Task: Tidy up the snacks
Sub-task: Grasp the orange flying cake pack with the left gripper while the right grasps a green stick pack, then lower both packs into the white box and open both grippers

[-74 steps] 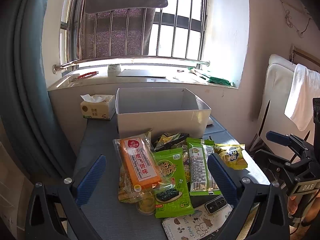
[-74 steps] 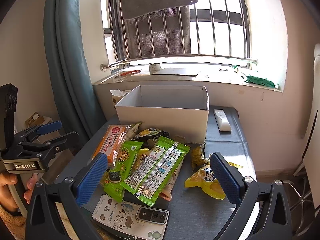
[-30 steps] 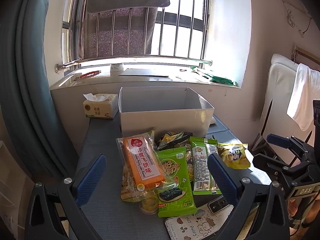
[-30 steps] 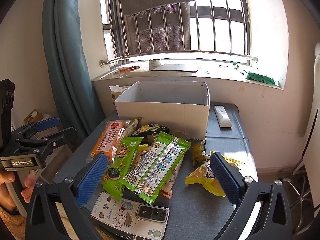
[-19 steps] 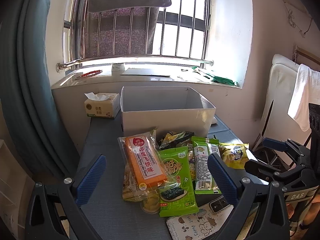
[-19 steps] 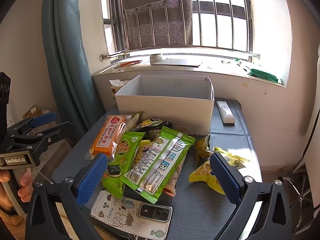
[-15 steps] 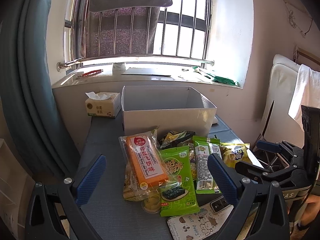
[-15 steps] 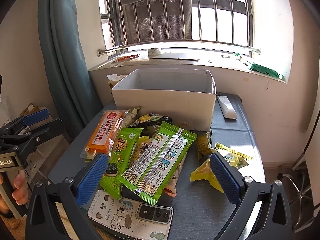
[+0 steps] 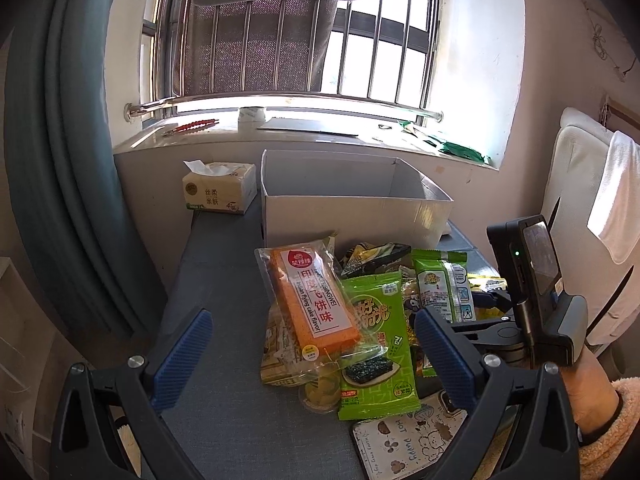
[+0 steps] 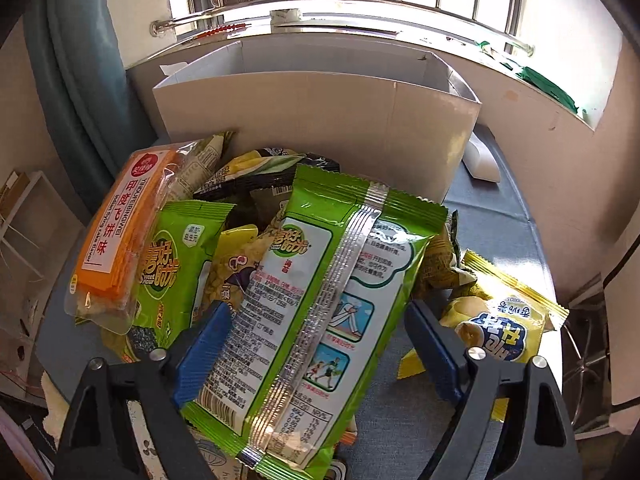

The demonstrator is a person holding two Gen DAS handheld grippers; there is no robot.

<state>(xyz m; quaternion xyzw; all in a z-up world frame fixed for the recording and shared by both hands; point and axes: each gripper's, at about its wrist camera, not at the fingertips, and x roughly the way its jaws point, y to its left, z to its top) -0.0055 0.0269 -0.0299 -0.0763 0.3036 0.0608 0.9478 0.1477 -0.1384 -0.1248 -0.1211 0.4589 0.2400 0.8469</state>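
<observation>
A pile of snack packets lies on the grey table in front of an open white box point(image 10: 320, 120). My right gripper point(image 10: 316, 340) has come down over a long green seaweed packet point(image 10: 320, 300) that lies on top of the pile. Its jaws are closing with the packet between them, and the pads do not visibly press on it. Left of it lie an orange flying-cake packet point(image 10: 116, 240) and a second green packet point(image 10: 168, 268). A yellow packet point(image 10: 500, 328) lies to the right. My left gripper point(image 9: 312, 354) hovers open before the pile, holding nothing.
A tissue pack point(image 9: 218, 192) stands left of the box point(image 9: 352, 216) and a white remote point(image 10: 480, 160) lies to its right. A phone in a cartoon case point(image 9: 408, 440) lies at the table's near edge. A person's hand point(image 9: 588, 392) holds the right gripper's handle.
The right gripper has dropped forward and down onto the pile, and its jaws have narrowed around the long green packet. The left gripper has hardly moved.
</observation>
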